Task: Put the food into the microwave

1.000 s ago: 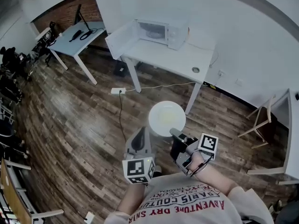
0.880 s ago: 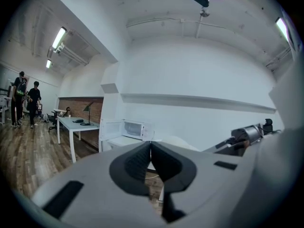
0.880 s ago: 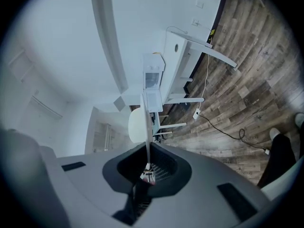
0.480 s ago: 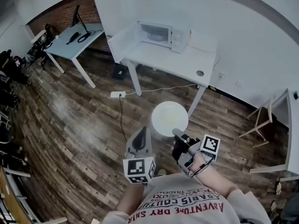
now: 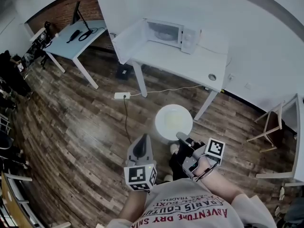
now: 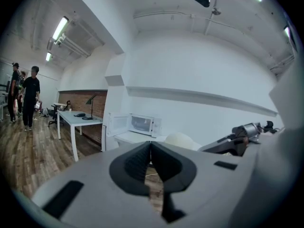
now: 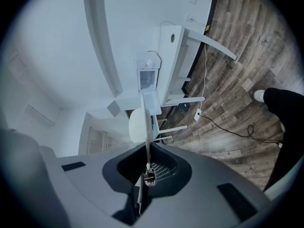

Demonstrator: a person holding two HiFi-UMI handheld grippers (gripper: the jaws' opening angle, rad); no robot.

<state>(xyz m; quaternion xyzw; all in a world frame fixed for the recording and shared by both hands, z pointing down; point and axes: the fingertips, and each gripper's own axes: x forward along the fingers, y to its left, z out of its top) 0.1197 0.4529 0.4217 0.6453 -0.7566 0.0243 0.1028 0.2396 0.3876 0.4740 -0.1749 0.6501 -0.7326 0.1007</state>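
Observation:
A white plate point(image 5: 174, 121) with pale food on it hangs over the wooden floor in the head view. My right gripper point(image 5: 180, 137) is shut on its near rim. In the right gripper view the plate point(image 7: 142, 120) shows edge-on, pinched between the jaws of the right gripper point(image 7: 146, 152). The white microwave point(image 5: 172, 32) stands on a white table point(image 5: 190, 65) ahead, its door point(image 5: 128, 39) swung open to the left. My left gripper point(image 5: 141, 141) is beside the plate, shut and empty. The left gripper point(image 6: 151, 146) points toward the microwave point(image 6: 141, 125).
A power strip point(image 5: 119, 95) and its cable point(image 5: 127, 122) lie on the floor before the table. A small round object point(image 5: 212, 77) sits on the table's right end. A second desk point(image 5: 71, 37) stands far left, a chair point(image 5: 268, 127) to the right. People point(image 6: 28, 96) stand far left.
The table and microwave have come closer and lower in the head view as the person walks toward them. Both grippers moved along, the plate still held by the right one.

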